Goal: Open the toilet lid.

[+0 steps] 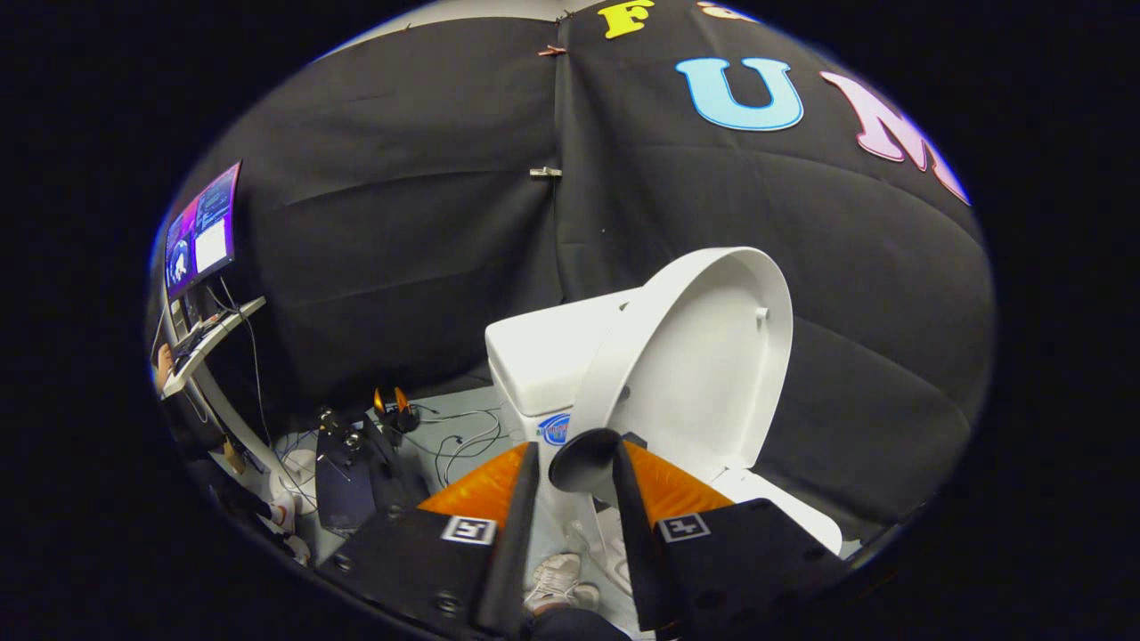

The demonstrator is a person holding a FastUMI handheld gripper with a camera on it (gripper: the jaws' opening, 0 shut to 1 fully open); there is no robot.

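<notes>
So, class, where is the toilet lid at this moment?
In the gripper view, the toilet lid is raised and tilted back toward the tank, just ahead of the open tool, above the seat.

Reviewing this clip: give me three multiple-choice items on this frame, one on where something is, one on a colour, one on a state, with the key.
1. Where is the monitor relative to the toilet?
A. Off to the side, against the cloth wall
B. On the tank
C. On the floor between the tongs

2. What colour are the pads on the tongs' fingers?
A. Blue
B. Orange
C. White

3. What state is the lid in?
A. Flat down on the seat
B. Raised, leaning back towards the tank
C. Taken off

Key: 1 A, the monitor stands on a stand by the wall, well apart from the toilet. 2 B, both fingers show orange padding. 3 B, the lid's underside faces the tongs, which are open with a gap between the fingers.
</notes>
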